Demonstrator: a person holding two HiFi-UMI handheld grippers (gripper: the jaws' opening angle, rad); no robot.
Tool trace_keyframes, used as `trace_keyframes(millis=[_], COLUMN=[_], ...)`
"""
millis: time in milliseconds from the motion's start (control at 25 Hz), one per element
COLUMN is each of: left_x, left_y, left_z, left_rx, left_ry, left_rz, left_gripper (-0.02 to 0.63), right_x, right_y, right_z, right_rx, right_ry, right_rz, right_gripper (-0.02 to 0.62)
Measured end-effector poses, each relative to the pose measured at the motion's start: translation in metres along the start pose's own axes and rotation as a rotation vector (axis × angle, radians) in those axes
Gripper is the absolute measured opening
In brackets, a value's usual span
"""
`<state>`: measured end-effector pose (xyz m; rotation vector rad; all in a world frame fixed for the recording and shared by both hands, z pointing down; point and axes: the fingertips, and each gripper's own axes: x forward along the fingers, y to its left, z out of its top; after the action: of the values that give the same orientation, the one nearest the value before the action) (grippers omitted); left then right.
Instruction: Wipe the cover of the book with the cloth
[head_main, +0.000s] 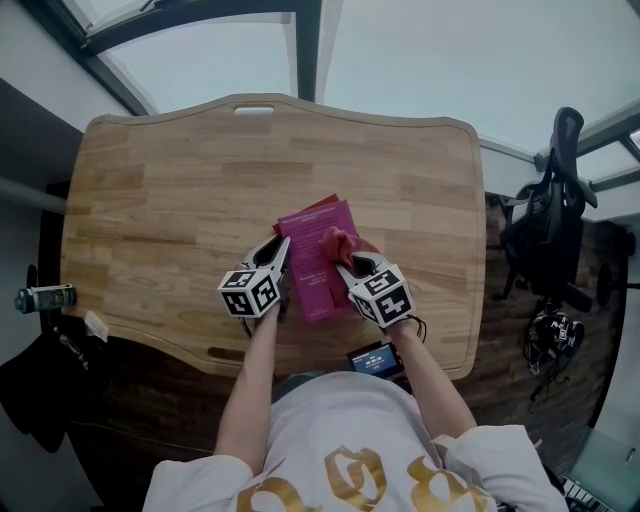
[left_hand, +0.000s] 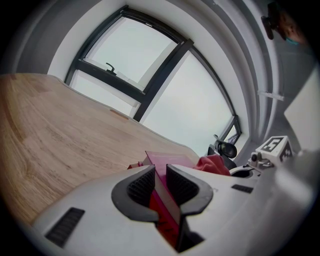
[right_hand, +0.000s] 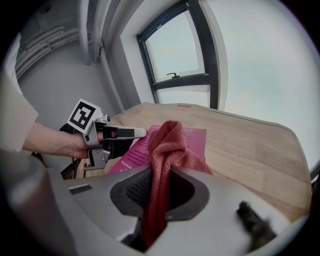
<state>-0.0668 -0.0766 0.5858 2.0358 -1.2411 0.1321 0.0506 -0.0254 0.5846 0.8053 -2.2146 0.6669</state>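
Light wooden table (head_main: 160, 200), rounded corners, slot cut-out at the far edge. Big dark-framed windows (head_main: 400, 50) beyond the far edge, pale even daylight. Grey-white wall (right_hand: 65, 75) beside the window. Dark wood floor (head_main: 505, 350). Black office chair (head_main: 548, 220) off the table's right edge. Small lit screen (head_main: 372, 359) at the near edge. Can (head_main: 45, 297) off the left edge.

The magenta book (head_main: 318, 262) lies near the wooden counter's (head_main: 180, 200) front edge, with the bunched red cloth (head_main: 338, 243) on its cover.
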Motion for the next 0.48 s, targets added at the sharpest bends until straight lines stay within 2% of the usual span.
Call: trace_keyframes(millis=[480], left_x=[0.001], left_y=[0.000], left_z=[0.000], left_rx=[0.000], left_ry=[0.003], left_rz=[-0.008], left_gripper=[0.077], right_x=[0.013], right_y=[-0.013], right_z=[0.018], right_rx=[0.018], right_ry=[-0.004], right_rz=[-0.006], right_gripper=[0.069])
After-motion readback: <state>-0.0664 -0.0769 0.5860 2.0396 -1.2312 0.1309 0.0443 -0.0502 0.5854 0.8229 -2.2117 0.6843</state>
